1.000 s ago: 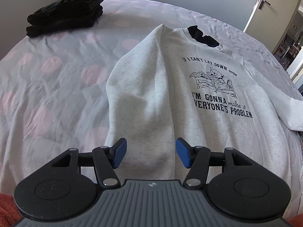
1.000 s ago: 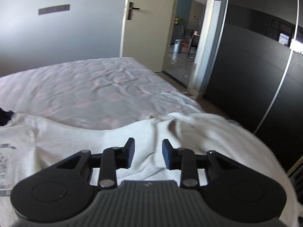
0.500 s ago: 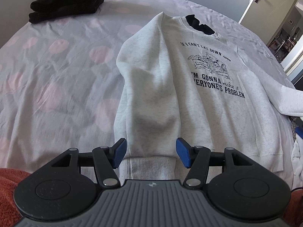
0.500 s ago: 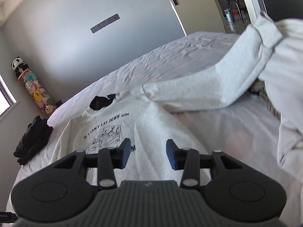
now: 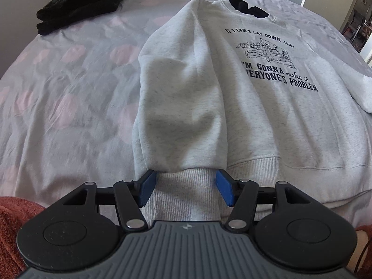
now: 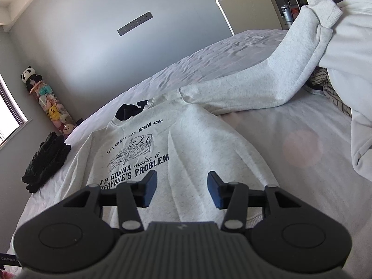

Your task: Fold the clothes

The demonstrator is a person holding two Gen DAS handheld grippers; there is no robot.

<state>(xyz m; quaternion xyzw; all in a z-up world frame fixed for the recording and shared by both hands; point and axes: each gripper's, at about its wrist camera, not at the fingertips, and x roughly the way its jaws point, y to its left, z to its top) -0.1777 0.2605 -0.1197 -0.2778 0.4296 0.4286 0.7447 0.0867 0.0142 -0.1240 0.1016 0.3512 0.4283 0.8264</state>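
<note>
Black folded garments [image 5: 79, 2] stacked far left on bed [image 5: 58, 88]. Grey sweatshirt [image 5: 267, 107] spread flat, left sleeve folded over. Left gripper [image 5: 184, 190] open, cuff [image 5: 183, 197] between pads, ungripped. Right gripper [image 6: 179, 189] opening, nothing held.

A bed [image 5: 69, 97] covered by a pale sheet with faint pink dots carries everything. A light grey sweatshirt [image 5: 267, 116] with dark printed lettering lies flat on it, front up, its ribbed hem nearest the left tool [image 5: 184, 190] and its collar at the far end. Far ahead and to the left of that tool sits a stack of folded black clothes [image 5: 81, 2]. Right of the right tool [image 6: 179, 189], a heap of white laundry [image 6: 353, 69] rests on the bed.
</note>
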